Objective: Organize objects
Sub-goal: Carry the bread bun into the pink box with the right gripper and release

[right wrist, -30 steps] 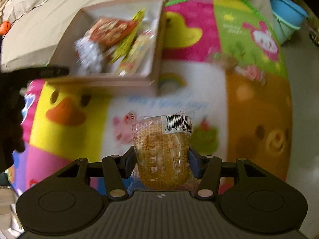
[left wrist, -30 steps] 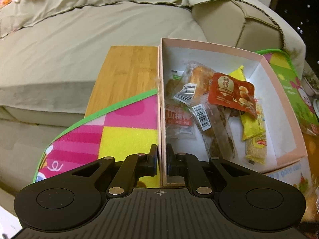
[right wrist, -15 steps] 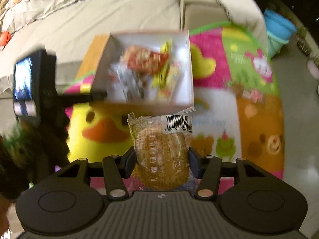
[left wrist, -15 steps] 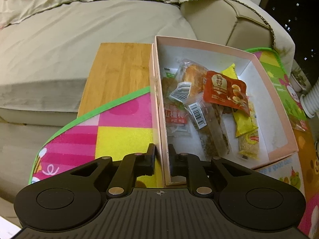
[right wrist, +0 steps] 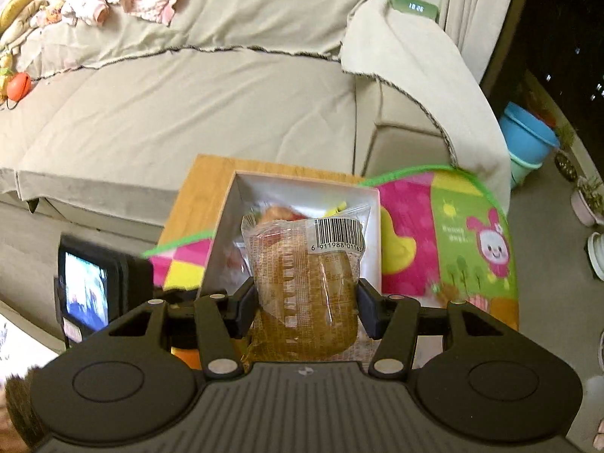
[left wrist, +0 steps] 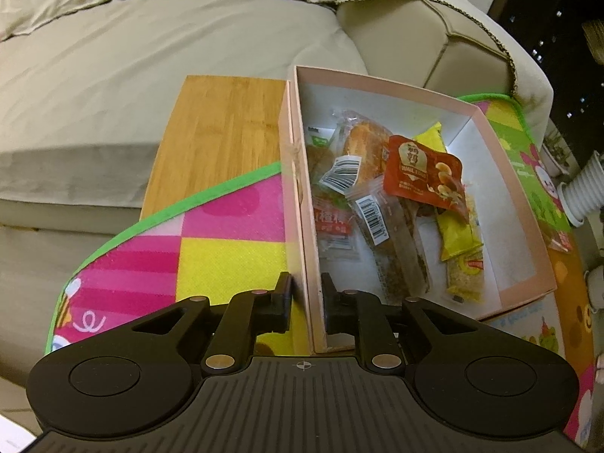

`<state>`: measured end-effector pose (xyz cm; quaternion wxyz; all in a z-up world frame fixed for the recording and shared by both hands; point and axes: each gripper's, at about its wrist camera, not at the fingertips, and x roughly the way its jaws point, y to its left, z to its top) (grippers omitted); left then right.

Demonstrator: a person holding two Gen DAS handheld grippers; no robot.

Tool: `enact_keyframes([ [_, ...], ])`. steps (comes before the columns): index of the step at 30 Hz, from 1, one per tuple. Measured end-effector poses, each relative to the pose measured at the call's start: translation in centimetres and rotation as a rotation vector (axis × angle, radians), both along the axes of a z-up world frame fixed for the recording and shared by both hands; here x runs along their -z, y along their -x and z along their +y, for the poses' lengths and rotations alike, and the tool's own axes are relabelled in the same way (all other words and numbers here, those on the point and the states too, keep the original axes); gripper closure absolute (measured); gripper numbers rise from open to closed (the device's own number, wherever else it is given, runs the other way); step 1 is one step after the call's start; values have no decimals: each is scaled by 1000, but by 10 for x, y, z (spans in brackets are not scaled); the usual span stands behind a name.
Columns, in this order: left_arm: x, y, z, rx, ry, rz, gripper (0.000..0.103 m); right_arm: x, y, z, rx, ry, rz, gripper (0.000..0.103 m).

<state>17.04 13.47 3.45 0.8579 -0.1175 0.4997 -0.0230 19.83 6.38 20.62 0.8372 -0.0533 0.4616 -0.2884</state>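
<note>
While my left gripper is clamped on the near end of the box's left wall, one finger inside and one outside, my right gripper is clamped on a wrapped cake. The cake is golden-brown, sealed in clear crinkled film with small printed text and a white barcode label at its top right. It sits upright between the fingers, in front of the box in the right wrist view.

The box is pink cardboard with a white interior, open-topped, resting partly on a coloured play mat and partly on a wooden board. Inside lie a red snack packet, a yellow packet, a bread roll in film and a long brown bar, loosely overlapped. A beige sofa stands behind.
</note>
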Motion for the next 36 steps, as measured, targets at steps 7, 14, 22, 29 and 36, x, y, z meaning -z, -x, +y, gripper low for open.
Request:
enact_keyframes([
  [7,1,0,3,4,19,-4,84,-4,-33,-14,6,-63,-53,49],
  [14,1,0,6,11,31,-2,84,4,-69,-24,20,-48,-90,49],
  [22,2,0,7,18,38,-3,83,30,-83,-51,71,-89,-108,37],
  [29,1,-1,4,2,21,-2,84,46,-51,-67,84,-47,-33,37],
  [36,0,-2,-5,-19,-38,3,88,45,-12,-106,126,-72,-43,37],
])
